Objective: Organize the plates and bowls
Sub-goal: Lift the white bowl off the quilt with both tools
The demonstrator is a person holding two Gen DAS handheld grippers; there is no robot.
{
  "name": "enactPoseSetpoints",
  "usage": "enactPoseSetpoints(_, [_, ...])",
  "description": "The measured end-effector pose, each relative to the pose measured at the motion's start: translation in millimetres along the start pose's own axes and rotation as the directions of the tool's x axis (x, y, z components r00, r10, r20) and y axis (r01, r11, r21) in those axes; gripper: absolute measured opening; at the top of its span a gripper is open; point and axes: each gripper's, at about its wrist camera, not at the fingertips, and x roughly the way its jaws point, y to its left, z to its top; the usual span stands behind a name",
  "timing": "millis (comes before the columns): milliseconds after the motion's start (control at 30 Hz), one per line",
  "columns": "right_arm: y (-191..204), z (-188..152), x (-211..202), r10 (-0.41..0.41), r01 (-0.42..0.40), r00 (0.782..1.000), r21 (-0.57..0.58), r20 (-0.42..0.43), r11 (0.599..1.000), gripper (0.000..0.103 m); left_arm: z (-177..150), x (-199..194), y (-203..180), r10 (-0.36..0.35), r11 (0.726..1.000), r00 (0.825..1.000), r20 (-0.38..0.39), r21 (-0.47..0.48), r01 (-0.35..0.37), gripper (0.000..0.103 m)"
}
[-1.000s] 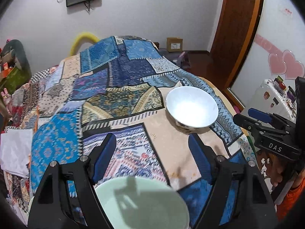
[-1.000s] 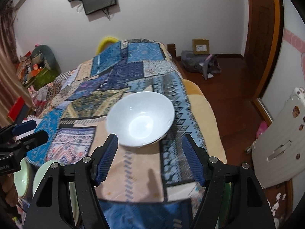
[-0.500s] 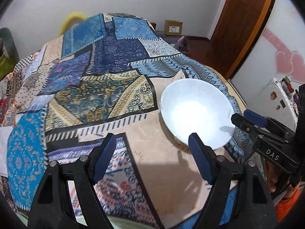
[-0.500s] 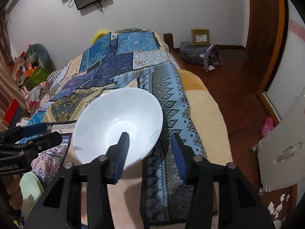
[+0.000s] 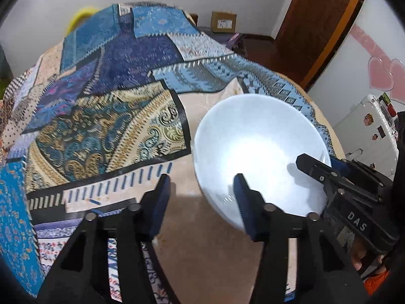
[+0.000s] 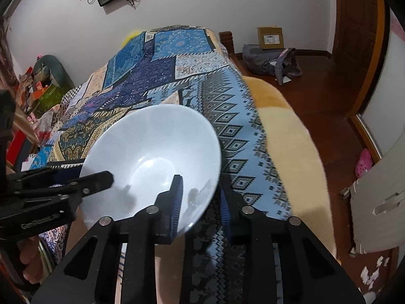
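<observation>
Patchwork quilt (image 5: 106, 116) | glossy round white bowl (image 6: 152, 162) | right gripper (image 6: 201, 197) pinching rim

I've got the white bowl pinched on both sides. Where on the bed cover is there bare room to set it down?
The white bowl sits in the right gripper, with the left gripper at its other rim. The bed cover lies bare left of the bowl and toward the far wall. The right side is tight: the cover drops off toward the wooden floor.
</observation>
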Motion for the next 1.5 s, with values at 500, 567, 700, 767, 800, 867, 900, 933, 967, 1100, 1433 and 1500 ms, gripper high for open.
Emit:
enactPoseSetpoints(500, [19,-2,-20,-0.030,0.031,0.999,-0.040,0.013,0.999,0.020,-9,-2,-7,-0.046,0.999,0.999,-0.021,-0.008,0.046,0.018])
enactPoseSetpoints(567, [23,-3,-27,-0.026,0.027,0.999,-0.045,0.023,0.999,0.020,-12,-11,-7,-0.044,0.999,0.999,-0.015,-0.010,0.044,0.018])
enactPoseSetpoints(700, [34,-6,-39,-0.010,0.012,0.999,-0.049,0.037,0.999,0.020,-18,-34,-9,-0.027,1.000,1.000,0.011,0.000,0.027,0.018])
enactPoseSetpoints(767, [39,-7,-45,-0.001,0.003,0.999,-0.053,0.044,0.999,0.020,-21,-46,-10,-0.017,1.000,1.000,0.025,0.003,0.017,0.018])
enactPoseSetpoints(800, [42,-7,-49,0.005,-0.002,0.999,-0.056,0.048,0.998,0.020,-23,-54,-11,-0.011,1.000,0.999,0.034,0.003,0.011,0.018])
enactPoseSetpoints(867, [48,-8,-57,0.013,-0.010,0.998,-0.063,0.060,0.998,0.020,-26,-65,-11,-0.006,1.000,0.999,0.044,0.001,0.006,0.018])
enactPoseSetpoints(900, [51,-9,-60,0.016,-0.012,0.998,-0.067,0.065,0.998,0.020,-28,-72,-10,-0.003,1.000,0.999,0.050,-0.004,0.004,0.018])
enactPoseSetpoints(933, [53,-10,-64,0.020,-0.015,0.997,-0.070,0.071,0.997,0.020,-30,-77,-9,-0.003,1.000,0.999,0.053,-0.007,0.003,0.018])
enactPoseSetpoints(967, [56,-11,-67,0.023,-0.018,0.997,-0.073,0.075,0.997,0.020,-34,-83,-9,-0.002,1.000,0.998,0.056,-0.010,0.003,0.018])
enactPoseSetpoints(1100, [69,-15,-82,0.036,-0.027,0.995,-0.092,0.095,0.995,0.020,-46,-107,-6,-0.002,1.000,0.997,0.075,-0.024,0.004,0.018])
enactPoseSetpoints(1433, [100,-27,-110,0.071,-0.055,0.989,-0.123,0.129,0.991,0.020,-73,-165,-1,0.026,0.999,0.990,0.137,-0.038,-0.021,0.018])
enactPoseSetpoints(1500, [107,-30,-115,0.079,-0.062,0.988,-0.129,0.134,0.990,0.020,-81,-175,0,0.033,0.999,0.988,0.148,-0.042,-0.027,0.018])
